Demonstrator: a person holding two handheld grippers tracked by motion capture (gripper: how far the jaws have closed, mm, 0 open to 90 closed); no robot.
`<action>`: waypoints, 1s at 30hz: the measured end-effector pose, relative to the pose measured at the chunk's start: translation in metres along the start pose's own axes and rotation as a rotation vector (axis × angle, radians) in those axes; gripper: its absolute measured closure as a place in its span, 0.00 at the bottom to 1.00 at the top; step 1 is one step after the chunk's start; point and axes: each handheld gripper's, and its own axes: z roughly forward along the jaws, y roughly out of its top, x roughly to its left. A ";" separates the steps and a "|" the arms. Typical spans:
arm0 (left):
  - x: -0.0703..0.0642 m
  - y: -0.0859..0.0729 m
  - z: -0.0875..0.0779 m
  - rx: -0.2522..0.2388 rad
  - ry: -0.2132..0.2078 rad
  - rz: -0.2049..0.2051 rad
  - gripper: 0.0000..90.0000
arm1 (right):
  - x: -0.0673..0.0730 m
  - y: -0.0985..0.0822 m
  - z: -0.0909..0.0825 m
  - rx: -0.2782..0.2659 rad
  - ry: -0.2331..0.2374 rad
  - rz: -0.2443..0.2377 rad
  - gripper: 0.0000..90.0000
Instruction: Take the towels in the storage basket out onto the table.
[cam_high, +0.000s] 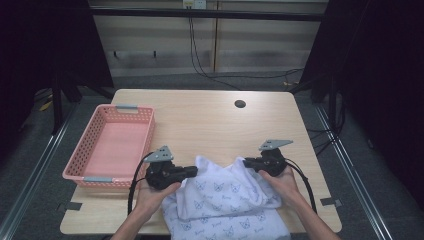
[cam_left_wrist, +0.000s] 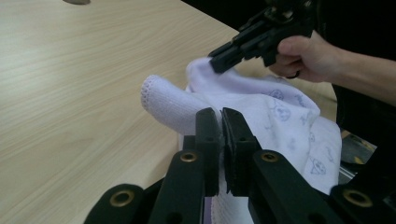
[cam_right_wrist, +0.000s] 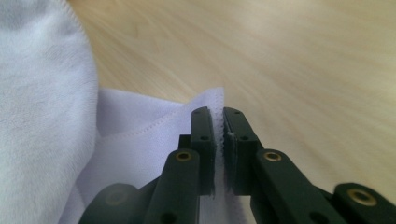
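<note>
Table (cam_high: 210, 125): light wood top with rounded corners; a round dark cable hole (cam_high: 240, 104) sits near the far edge, right of the middle.

Towel (cam_high: 225, 200): white cloth printed with small blue cat-face marks, bunched at the middle of the table's near edge, its lower part running past that edge and out of the high view. Two upper parts are drawn up and apart — one toward the left, one toward the right. In the left gripper view a rolled, ribbed hem (cam_left_wrist: 161, 100) bulges just past the jaws.

Basket (cam_high: 107, 175): pink plastic with latticed walls and grey handle clips at its two short ends; it stands along the table's left edge, its near corner just beside the left gripper, apart from the towel.

Left gripper (cam_high: 192, 171): clenched on the towel's left upper part — in its own view the two black jaws stand nearly together with cloth pinched between them. The hand holds it low over the table, jaws pointing toward the right.

Right gripper (cam_high: 246, 162): clamped on a stitched edge of the towel; its own view shows the thin white hem (cam_right_wrist: 217, 121) squeezed between the jaws. It sits toward the right edge of the table, jaws pointing left.
</note>
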 end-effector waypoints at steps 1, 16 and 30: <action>-0.003 -0.002 -0.005 0.007 0.009 0.015 0.96 | 0.001 0.001 -0.008 -0.020 -0.020 -0.006 0.94; -0.017 -0.043 -0.009 0.108 -0.073 -0.005 0.80 | 0.007 -0.054 -0.078 -0.035 -0.080 0.005 0.95; 0.026 -0.031 0.011 0.047 0.049 -0.112 0.87 | -0.005 -0.076 -0.099 -0.060 -0.104 0.075 0.95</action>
